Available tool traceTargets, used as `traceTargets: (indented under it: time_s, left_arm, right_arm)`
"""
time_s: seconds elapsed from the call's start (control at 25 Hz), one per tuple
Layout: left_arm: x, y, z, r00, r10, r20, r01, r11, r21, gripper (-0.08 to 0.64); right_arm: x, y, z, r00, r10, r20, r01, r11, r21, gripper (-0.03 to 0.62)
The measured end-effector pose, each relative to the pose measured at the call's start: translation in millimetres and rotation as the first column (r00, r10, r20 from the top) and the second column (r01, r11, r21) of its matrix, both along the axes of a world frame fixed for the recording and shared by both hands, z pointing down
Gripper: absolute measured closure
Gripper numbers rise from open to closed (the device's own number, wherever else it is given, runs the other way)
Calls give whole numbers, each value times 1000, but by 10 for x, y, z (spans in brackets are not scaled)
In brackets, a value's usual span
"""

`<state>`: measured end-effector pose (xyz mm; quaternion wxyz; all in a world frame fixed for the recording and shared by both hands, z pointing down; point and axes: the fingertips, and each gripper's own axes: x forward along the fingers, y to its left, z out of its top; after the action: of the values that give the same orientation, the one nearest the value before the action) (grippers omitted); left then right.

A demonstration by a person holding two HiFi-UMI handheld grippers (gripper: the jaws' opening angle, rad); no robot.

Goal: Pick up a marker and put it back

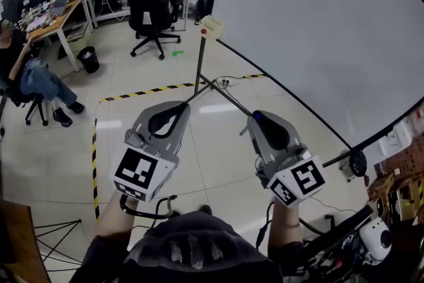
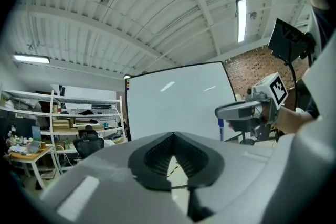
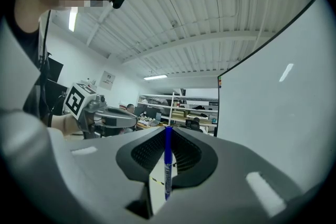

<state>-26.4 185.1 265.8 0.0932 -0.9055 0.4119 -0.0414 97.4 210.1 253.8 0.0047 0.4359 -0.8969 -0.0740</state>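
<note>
Pinching one blue marker [image 3: 168, 165] between nearly closed jaws is the right claw [image 3: 168, 130] (left claw [image 2: 173, 135]: shut, empty).

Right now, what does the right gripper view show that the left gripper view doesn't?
Only the right gripper view: its jaws clamped on the blue marker, and the left gripper. Only the left gripper view: the right gripper with a blue sliver below it, maybe that marker; a brick wall; its own jaws shut on nothing. Both: the whiteboard, shelves and ceiling.
</note>
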Motion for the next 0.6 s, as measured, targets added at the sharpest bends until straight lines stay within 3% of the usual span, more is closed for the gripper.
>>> traceTargets:
  time_s: [0.28, 0.6]
  left_arm:
    - [57, -39, 62, 1000, 11, 25, -11, 1000, -8, 554]
    - [118, -121, 88, 1000, 18, 1, -18, 1000, -20, 554]
  right_arm:
    - [81, -15, 9, 1000, 9, 0, -9, 1000, -3, 554]
    - [164, -78, 42, 1000, 26, -4, -26, 1000, -7, 554]
